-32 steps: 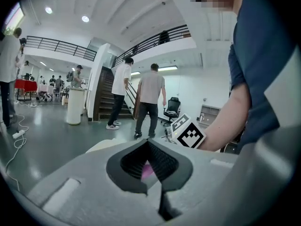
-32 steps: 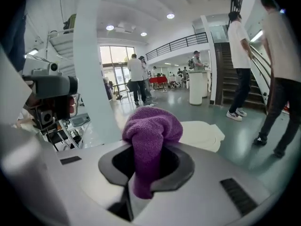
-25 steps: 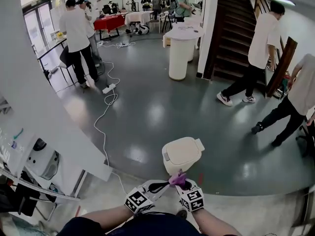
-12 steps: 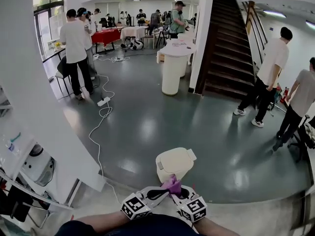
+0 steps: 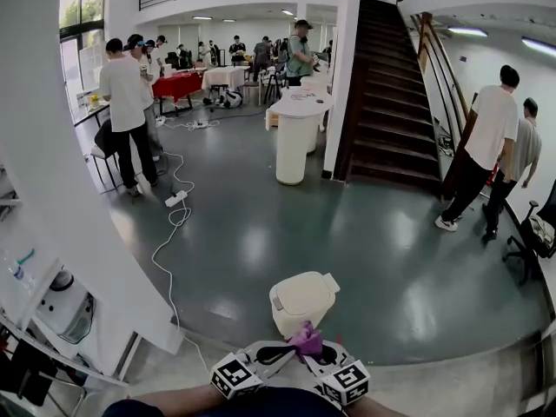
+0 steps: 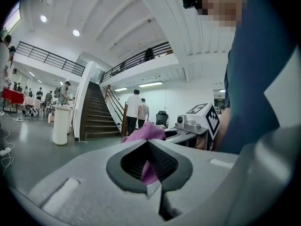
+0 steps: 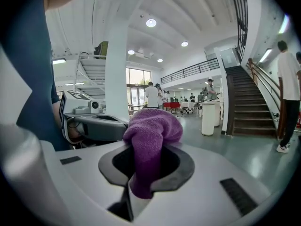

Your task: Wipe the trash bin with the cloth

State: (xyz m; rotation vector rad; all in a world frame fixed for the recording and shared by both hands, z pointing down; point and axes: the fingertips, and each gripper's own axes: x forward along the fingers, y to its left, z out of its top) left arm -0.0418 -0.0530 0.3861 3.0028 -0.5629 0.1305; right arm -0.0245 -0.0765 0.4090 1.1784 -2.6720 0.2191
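A cream lidded trash bin (image 5: pixel 301 300) stands on the dark green floor just ahead of me in the head view. A bunched purple cloth (image 5: pixel 306 340) hangs over its near side, held from both sides. My left gripper (image 5: pixel 294 351) comes in from the left and my right gripper (image 5: pixel 320 353) from the right; both are shut on it. In the left gripper view the cloth (image 6: pixel 146 133) is pinched between the jaws of the left gripper (image 6: pixel 149 165). The right gripper view shows the cloth (image 7: pixel 151 136) bulging above the shut right gripper (image 7: pixel 146 173).
A white cable (image 5: pixel 170 233) snakes over the floor at left, beside a white column (image 5: pixel 52 189). A tall white round table (image 5: pixel 295 146) and a staircase (image 5: pixel 382 102) lie ahead. Two people (image 5: pixel 486 150) stand at right near a chair (image 5: pixel 534 233).
The head view has tipped upward, so more of the hall shows. The two people at right have walked toward the stairs. Both grippers stay together, shut on the cloth by the bin.
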